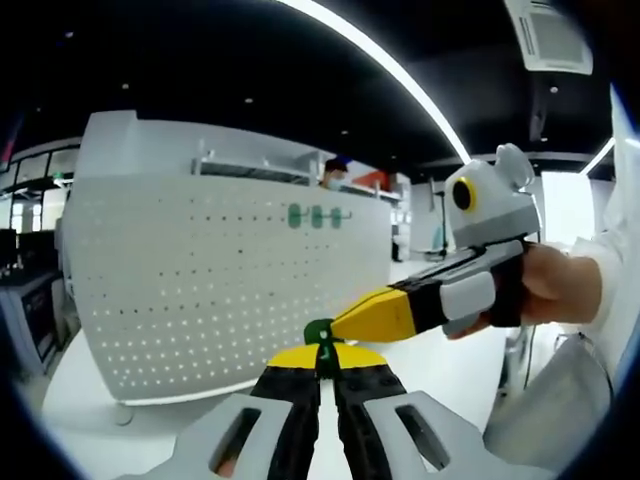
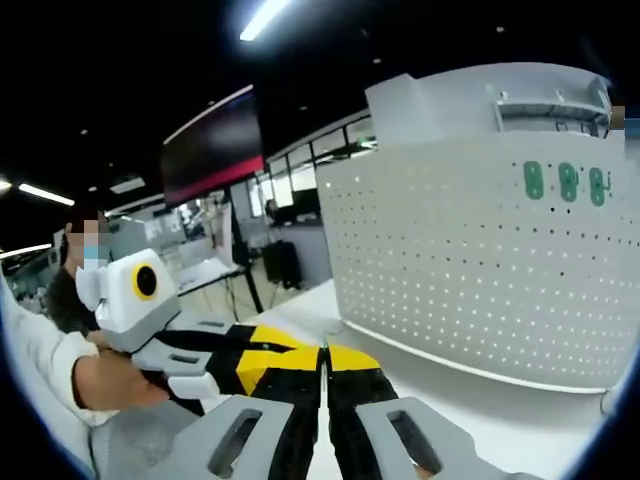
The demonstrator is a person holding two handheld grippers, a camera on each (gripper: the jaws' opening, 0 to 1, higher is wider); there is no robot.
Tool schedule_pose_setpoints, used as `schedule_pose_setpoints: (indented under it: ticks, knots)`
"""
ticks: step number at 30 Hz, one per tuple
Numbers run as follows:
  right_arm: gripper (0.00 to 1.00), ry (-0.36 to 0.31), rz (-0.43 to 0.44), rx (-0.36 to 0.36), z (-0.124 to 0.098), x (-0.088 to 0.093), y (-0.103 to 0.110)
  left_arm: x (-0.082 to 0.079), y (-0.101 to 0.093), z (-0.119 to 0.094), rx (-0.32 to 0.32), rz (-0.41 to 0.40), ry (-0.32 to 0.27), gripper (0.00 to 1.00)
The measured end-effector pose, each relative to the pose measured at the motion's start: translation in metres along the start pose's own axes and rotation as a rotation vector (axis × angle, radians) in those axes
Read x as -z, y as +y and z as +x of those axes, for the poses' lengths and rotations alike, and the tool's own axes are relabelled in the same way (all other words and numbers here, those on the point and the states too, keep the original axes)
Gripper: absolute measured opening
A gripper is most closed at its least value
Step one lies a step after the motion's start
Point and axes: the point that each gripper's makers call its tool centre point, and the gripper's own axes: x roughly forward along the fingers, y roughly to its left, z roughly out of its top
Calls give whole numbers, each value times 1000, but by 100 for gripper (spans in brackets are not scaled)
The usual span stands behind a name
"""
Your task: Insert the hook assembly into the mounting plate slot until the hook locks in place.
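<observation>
The left gripper (image 1: 325, 362) fingers are pinched shut on a small green hook (image 1: 320, 334), in front of the white pegboard (image 1: 220, 290) on the counter (image 2: 480, 415). The right gripper (image 2: 324, 362) fingers are closed, apparently empty, touching the left's tip.

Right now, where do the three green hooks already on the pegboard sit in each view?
Left gripper view: the green hooks sit just above picture centre, on the upper right part of the white pegboard.
Right gripper view: the green hooks sit at the right edge, upper-middle, near the top of the pegboard.
Shared landmark: the pegboard's raised white top ledge just above the hooks.
</observation>
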Motion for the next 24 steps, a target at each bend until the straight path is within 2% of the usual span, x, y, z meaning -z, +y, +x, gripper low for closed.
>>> schedule_pose_setpoints:
  ticks: [12, 20, 24]
  knots:
    - [0, 2, -112, -11, -20, -3, -7, -2, -18, 9, -27, -6, 3, 4]
    - [10, -25, -160, 9, -40, -9, -23, -11, -25, 17, -64, -1, -22, 3]
    - [12, -36, -183, 25, -50, -11, -33, -17, -29, 22, -81, 12, -27, 3]
